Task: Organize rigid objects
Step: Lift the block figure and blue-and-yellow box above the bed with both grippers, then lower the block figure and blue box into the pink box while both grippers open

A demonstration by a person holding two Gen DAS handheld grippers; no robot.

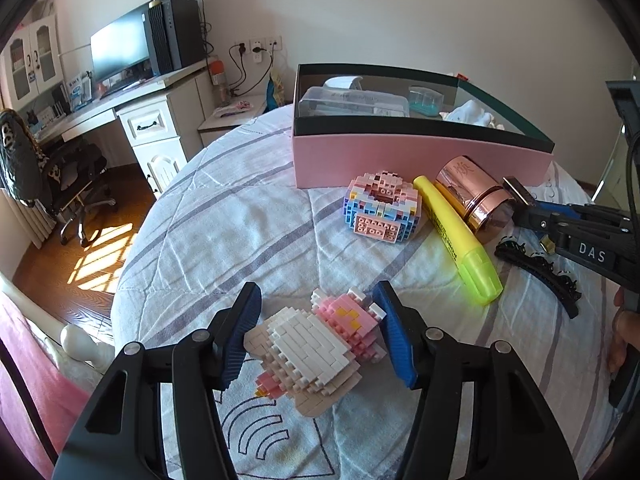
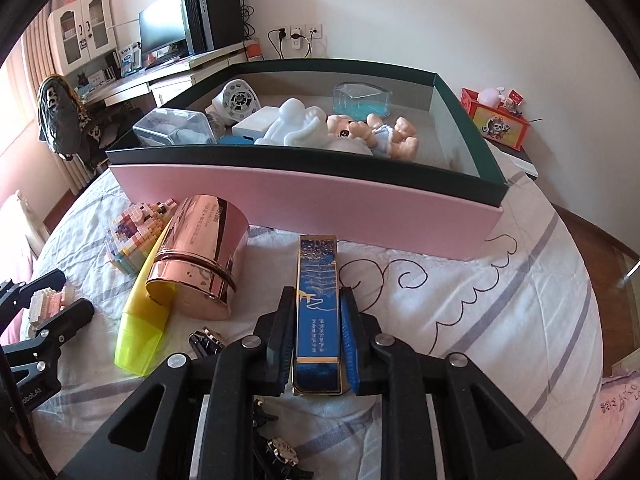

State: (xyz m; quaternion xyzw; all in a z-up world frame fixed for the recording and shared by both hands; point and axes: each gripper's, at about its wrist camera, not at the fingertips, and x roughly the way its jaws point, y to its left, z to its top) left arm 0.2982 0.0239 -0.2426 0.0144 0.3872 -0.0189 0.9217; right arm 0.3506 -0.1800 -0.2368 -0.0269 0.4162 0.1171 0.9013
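Observation:
My left gripper (image 1: 316, 300) is open around a pink-and-white brick figure (image 1: 316, 348) that lies on the bed; its pads stand either side, not pressing. My right gripper (image 2: 316, 300) is shut on a long blue-and-gold box (image 2: 318, 300), held above the bedspread and pointing at the pink storage box (image 2: 304, 204). In the left wrist view the right gripper's tip (image 1: 520, 196) shows beside the rose-gold tin (image 1: 472, 196). A pastel brick donut (image 1: 382, 208) and a yellow highlighter (image 1: 460, 240) lie in front of the pink box (image 1: 400, 160).
The pink box holds a doll (image 2: 376, 132), a white figure (image 2: 296, 124), clear cases (image 2: 172, 128) and a round white gadget (image 2: 238, 100). A black hair clip (image 1: 540, 272) lies at the right. A desk with monitor (image 1: 120, 48) and a chair (image 1: 48, 168) stand left of the bed.

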